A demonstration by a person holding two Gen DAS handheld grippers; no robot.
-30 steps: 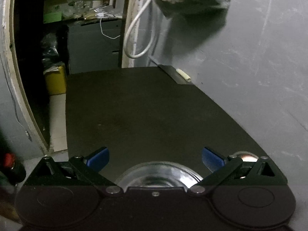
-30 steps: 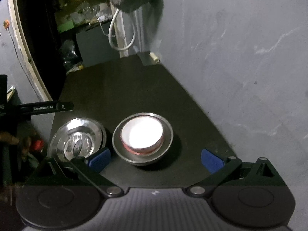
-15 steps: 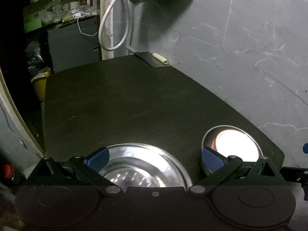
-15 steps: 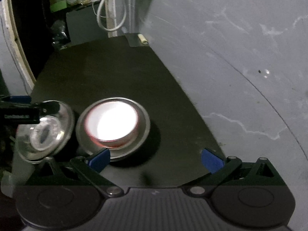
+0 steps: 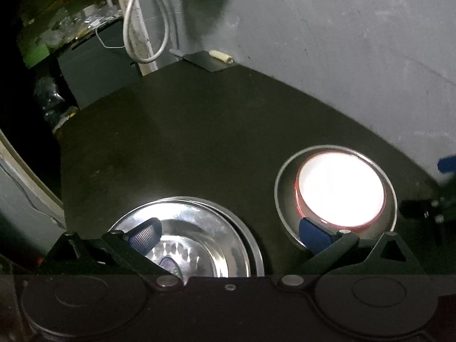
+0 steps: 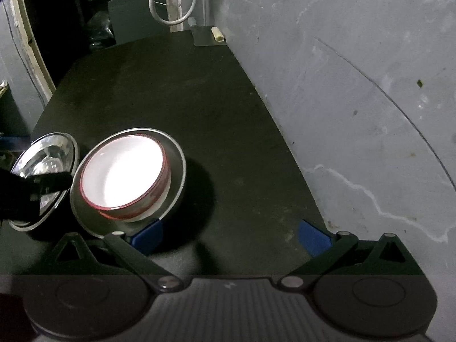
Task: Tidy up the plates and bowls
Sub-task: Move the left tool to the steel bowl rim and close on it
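1. Dark matte table (image 5: pixel 199 131), rounded edge, pushed against a scuffed grey wall (image 6: pixel 356 99) w/ pale scratch marks.
2. Shiny steel plate (image 5: pixel 205 228) near the table's front-left corner: round, raised rim, ribbed reflections in its well. Seen also in right wrist view (image 6: pixel 48 159), tilted, just beside the steel bowl.
3. Steel bowl (image 5: pixel 285 199) to the right of it, dull brushed metal; inside sits a white bowl (image 5: pixel 340 189) w/ red rim, glaring bright, smooth glaze. Same pair in right view: steel bowl (image 6: pixel 176 171), white bowl (image 6: pixel 125 176).
4. Left gripper (image 5: pixel 229 235): blue textured pads spread wide, released, holding nothing; left pad over the plate's well, right pad over the steel bowl's near edge.
5. Right gripper (image 6: pixel 230 236): blue pads wide apart, released, nothing between; left pad overlaps the steel bowl's near rim in view.
6. Around: white looped cable (image 5: pixel 142 28) hanging at back, small cream cylinder (image 5: pixel 221 55) on a metal bracket at the table's far corner, cluttered shelf beyond, dark.
7. Black gripper body blocks part of the plate in right view.
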